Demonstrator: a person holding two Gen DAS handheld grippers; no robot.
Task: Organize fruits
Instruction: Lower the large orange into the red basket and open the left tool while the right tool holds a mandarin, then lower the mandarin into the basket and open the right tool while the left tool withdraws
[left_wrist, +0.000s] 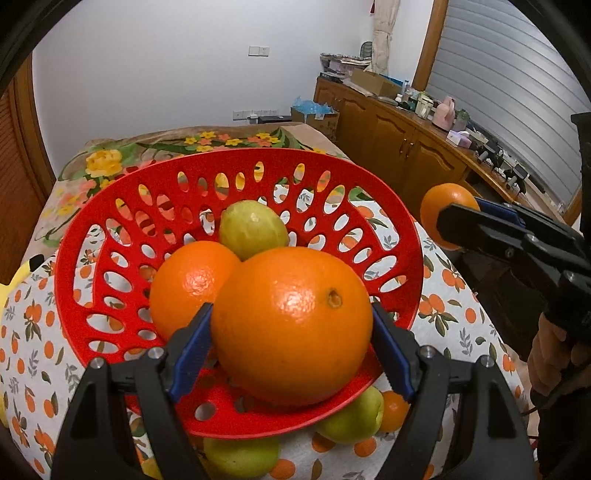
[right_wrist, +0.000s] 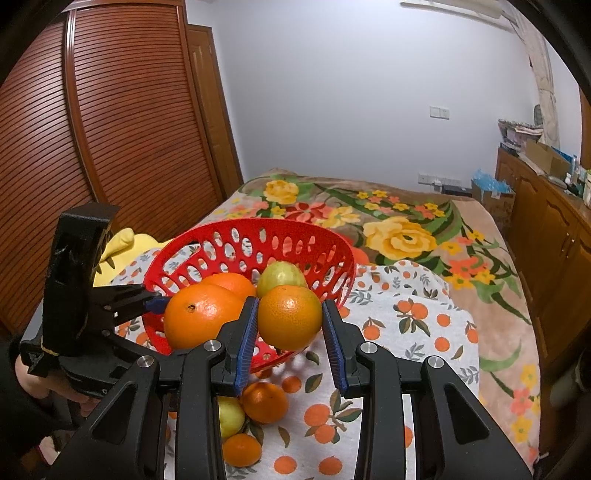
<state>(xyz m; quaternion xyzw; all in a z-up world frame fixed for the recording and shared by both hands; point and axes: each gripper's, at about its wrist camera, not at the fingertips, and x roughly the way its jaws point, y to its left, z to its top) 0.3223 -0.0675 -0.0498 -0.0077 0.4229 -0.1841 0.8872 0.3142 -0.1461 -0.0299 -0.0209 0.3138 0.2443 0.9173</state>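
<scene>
A red perforated basket (left_wrist: 110, 236) (right_wrist: 303, 236) stands on the orange-print cloth. Inside lie an orange (left_wrist: 188, 280) (right_wrist: 231, 282) and a green fruit (left_wrist: 251, 229) (right_wrist: 280, 273). My left gripper (left_wrist: 291, 332) is shut on a large orange (left_wrist: 291, 321) (right_wrist: 199, 317), held over the basket's near rim. My right gripper (right_wrist: 290, 325) is shut on a smaller orange (right_wrist: 290, 317) (left_wrist: 443, 203), held in the air at the basket's right side.
Loose fruit lies on the cloth in front of the basket: green fruits (left_wrist: 351, 417) (left_wrist: 240, 458) (right_wrist: 231, 417) and small oranges (left_wrist: 393, 410) (right_wrist: 264, 402) (right_wrist: 242, 448). A floral blanket (right_wrist: 399, 229) lies behind. Wooden cabinets (left_wrist: 399, 140) stand at the right.
</scene>
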